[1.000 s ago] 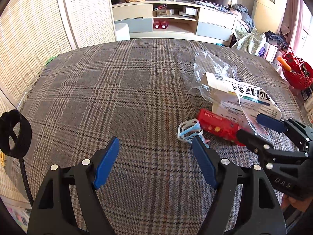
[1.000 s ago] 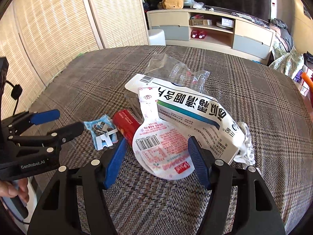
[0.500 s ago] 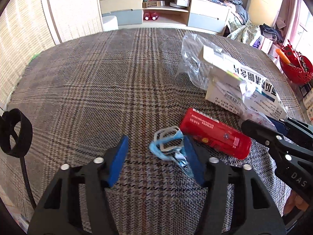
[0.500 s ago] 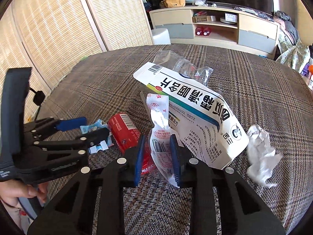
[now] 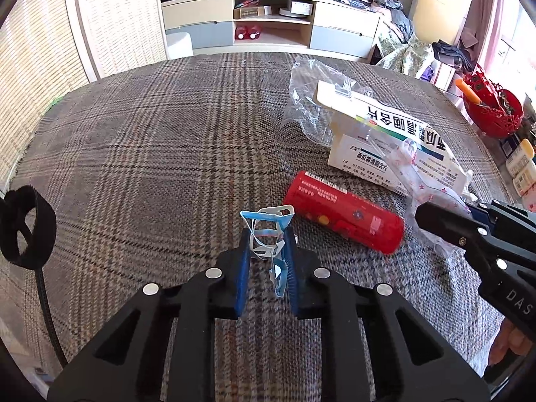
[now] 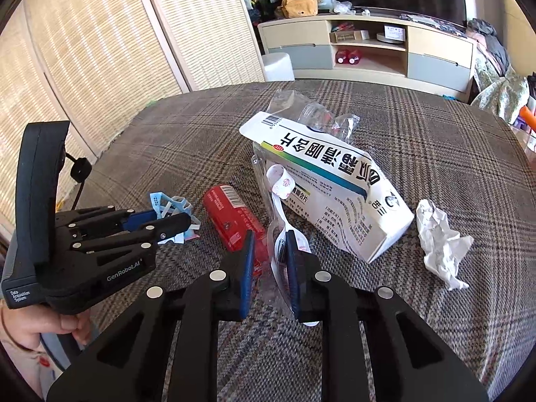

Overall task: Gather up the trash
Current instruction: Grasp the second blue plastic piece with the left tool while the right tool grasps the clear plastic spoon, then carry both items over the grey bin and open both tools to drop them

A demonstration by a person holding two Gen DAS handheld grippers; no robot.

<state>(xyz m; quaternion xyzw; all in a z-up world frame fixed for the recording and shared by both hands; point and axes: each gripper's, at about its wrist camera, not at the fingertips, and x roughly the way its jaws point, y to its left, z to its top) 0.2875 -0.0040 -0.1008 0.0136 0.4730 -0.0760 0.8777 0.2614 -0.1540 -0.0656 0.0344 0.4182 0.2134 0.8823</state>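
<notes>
Both grippers closed since 1 s ago: left gripper (image 5: pixel 266 261) pinches blue scrap (image 5: pixel 268 234), right gripper (image 6: pixel 269 261) pinches wrapper (image 6: pixel 279 221). I lift slow, clear of red tube (image 6: pixel 234 224).

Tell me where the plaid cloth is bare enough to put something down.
Bare: the plaid cloth left of the red tube and clear bag, back to the far edge. Crowded: the right side, around the white carton, the crumpled paper and both grippers.
</notes>
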